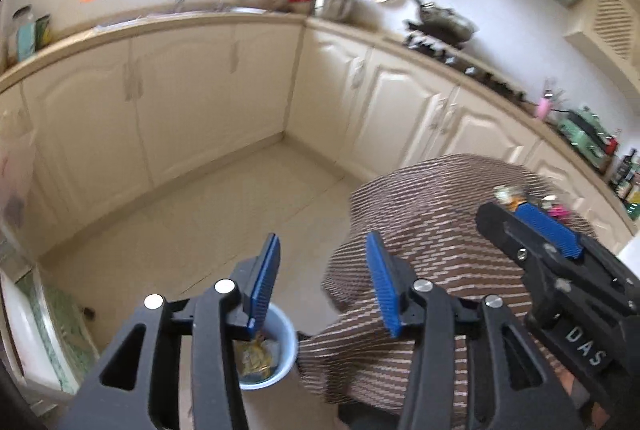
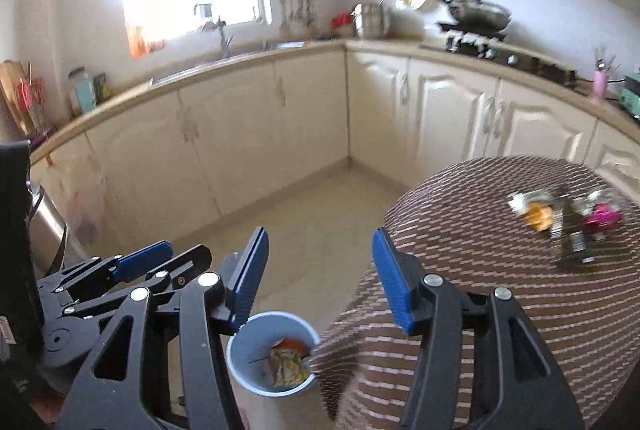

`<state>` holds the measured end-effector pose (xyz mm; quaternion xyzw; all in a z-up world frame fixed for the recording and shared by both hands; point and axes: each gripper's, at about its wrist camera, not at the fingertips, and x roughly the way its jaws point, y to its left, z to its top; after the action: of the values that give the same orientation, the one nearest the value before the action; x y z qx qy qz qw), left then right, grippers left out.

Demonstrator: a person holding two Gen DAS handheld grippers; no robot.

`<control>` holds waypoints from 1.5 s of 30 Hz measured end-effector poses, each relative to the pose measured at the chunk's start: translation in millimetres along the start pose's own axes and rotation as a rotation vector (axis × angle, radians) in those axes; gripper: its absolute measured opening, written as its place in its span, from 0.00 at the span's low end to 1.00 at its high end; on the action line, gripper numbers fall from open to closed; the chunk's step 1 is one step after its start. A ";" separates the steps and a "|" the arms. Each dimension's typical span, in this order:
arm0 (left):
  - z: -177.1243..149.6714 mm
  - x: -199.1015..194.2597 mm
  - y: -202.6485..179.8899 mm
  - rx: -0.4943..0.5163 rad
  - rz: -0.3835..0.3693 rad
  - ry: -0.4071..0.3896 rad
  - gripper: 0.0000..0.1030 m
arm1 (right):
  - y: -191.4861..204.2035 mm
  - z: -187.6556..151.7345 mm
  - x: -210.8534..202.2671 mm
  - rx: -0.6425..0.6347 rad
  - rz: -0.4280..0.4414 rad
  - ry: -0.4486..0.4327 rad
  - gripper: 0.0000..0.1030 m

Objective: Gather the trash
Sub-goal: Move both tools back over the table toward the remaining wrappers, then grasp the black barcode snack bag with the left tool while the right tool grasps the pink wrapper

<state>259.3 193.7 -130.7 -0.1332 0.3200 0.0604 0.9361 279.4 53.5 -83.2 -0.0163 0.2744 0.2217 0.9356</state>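
Note:
A light blue bin (image 1: 280, 354) stands on the floor beside the round table and holds crumpled yellowish wrappers (image 1: 254, 358); it also shows in the right wrist view (image 2: 244, 362). My left gripper (image 1: 322, 286) is open and empty above the bin. My right gripper (image 2: 316, 278) is open and empty over the bin and the table's edge. Loose trash lies on the table at the far right: an orange wrapper (image 2: 538, 216), a pink wrapper (image 2: 602, 218) and a dark packet (image 2: 572, 242). The right gripper's body (image 1: 560, 262) shows in the left wrist view.
The round table (image 2: 460, 230) has a brown striped cloth. Cream kitchen cabinets (image 2: 248, 133) run along two walls, with a sink, a pot (image 2: 370, 19) and a pan on the stove (image 2: 476, 13). A metal bin (image 2: 44, 226) stands at the left.

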 end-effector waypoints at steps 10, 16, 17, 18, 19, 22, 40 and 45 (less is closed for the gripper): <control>0.7 2.0 -142.5 0.155 -0.098 0.019 0.56 | -110.5 -11.5 -64.9 0.090 -0.128 -0.080 0.55; -10.4 32.4 -210.9 0.218 -0.154 0.082 0.60 | -179.6 -27.5 -77.7 0.189 -0.222 -0.071 0.56; -10.6 37.4 -220.7 0.221 -0.163 0.088 0.61 | -191.2 -29.8 -79.0 0.199 -0.243 -0.067 0.56; -11.0 43.3 -230.3 0.226 -0.171 0.095 0.62 | -201.0 -32.6 -81.1 0.208 -0.257 -0.063 0.57; -12.0 50.7 -240.8 0.233 -0.180 0.108 0.62 | -214.1 -34.6 -82.0 0.224 -0.271 -0.058 0.57; -12.1 76.0 -272.8 0.272 -0.191 0.136 0.62 | -241.0 -40.2 -83.6 0.251 -0.307 -0.054 0.58; -8.8 177.2 -351.1 0.330 -0.206 0.290 0.52 | -311.3 -39.0 -64.3 0.302 -0.345 0.025 0.62; -9.7 182.5 -350.8 0.351 -0.221 0.297 0.46 | -313.3 -39.1 -56.7 0.315 -0.328 0.042 0.62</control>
<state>467.0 -139.8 -176.4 -0.0104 0.4432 -0.1190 0.8884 349.8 -257.8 -115.4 0.0811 0.3189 0.0206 0.9441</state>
